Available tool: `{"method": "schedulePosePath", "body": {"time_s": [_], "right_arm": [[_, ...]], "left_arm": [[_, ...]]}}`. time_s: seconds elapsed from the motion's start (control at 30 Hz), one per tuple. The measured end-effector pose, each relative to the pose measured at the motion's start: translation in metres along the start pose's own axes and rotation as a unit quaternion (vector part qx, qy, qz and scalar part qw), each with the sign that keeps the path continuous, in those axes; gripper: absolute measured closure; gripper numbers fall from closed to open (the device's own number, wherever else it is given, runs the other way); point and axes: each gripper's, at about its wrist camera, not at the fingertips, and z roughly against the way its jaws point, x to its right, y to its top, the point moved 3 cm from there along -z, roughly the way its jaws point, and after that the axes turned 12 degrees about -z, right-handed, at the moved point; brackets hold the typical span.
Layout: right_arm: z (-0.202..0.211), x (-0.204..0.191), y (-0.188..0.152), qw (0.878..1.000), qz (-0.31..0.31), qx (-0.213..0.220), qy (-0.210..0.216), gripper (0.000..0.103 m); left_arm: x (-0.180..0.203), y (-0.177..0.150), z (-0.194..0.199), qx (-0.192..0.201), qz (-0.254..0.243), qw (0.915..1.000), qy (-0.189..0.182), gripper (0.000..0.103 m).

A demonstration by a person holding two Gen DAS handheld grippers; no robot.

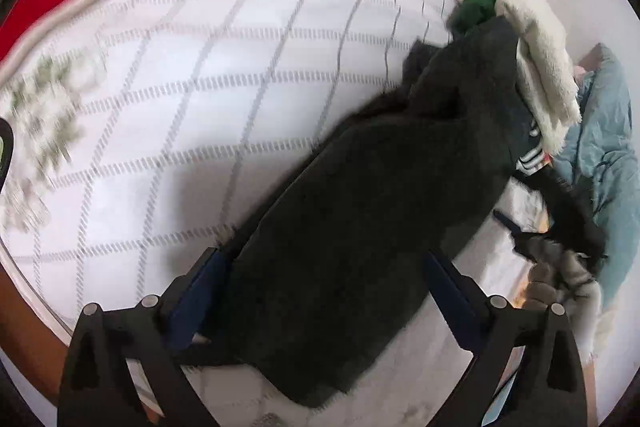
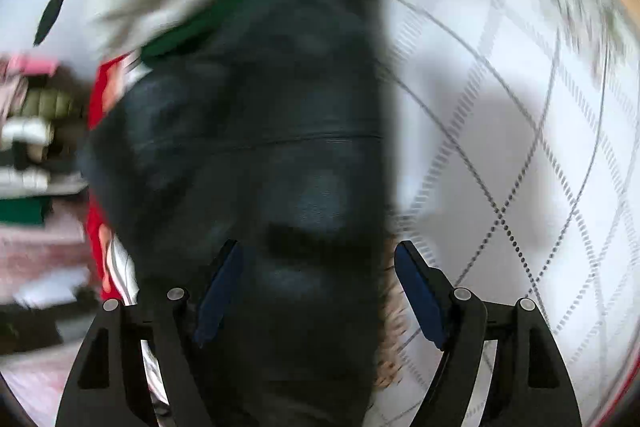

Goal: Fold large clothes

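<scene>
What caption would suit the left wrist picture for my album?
Left gripper open above a dark fleecy garment lying on a white quilted mattress.

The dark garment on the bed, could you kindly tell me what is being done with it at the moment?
A person holding a gripper in each hand is working on a large dark fleecy garment spread across a white quilted bedcover with grey diamond stitching. The left gripper and the right gripper both stand open with the garment between their fingers, neither closed on it. A pile of other clothes, including a cream fluffy item, sits beyond the garment. The right view is blurred.
</scene>
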Motion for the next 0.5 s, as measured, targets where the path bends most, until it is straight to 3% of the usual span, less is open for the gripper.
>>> {"method": "schedulePosePath", "body": {"time_s": [0.03,0.07,0.13,0.2,0.23,0.3,0.33,0.4,0.5], "right_arm": [[-0.011,0.011,0.005,1.000,-0.014,-0.011,0.010,0.023],[-0.023,0.019,0.010,0.998,-0.028,-0.026,0.052,0.023],[-0.028,0.023,0.011,0.995,-0.036,-0.020,0.091,0.023],[-0.025,0.020,0.007,0.995,-0.019,0.002,0.100,0.042],[-0.022,0.022,0.003,0.995,-0.021,0.011,0.096,0.046],[-0.011,0.035,-0.003,0.992,-0.047,0.019,0.118,0.067],[-0.001,0.048,-0.007,0.988,-0.076,0.016,0.137,0.069],[0.013,0.065,-0.020,0.986,-0.103,0.020,0.132,0.071],[0.045,0.111,-0.064,0.983,-0.148,0.023,0.105,0.071]], "left_arm": [[-0.001,0.003,0.001,0.004,-0.010,0.9997,0.022,0.002],[-0.003,0.007,0.001,0.006,-0.015,0.9993,0.033,0.002],[-0.004,0.012,0.002,0.013,-0.025,0.9979,0.058,0.002],[-0.005,0.016,0.002,0.019,-0.037,0.9958,0.081,0.002],[-0.003,0.016,0.003,0.022,-0.048,0.9942,0.094,0.002],[0.002,0.017,0.004,0.022,-0.062,0.9915,0.112,0.002],[0.005,0.016,0.004,0.021,-0.070,0.9904,0.117,0.002],[0.014,0.016,0.002,0.020,-0.089,0.9880,0.125,0.002],[0.029,0.006,-0.004,0.003,-0.125,0.9829,0.136,0.002]]}}
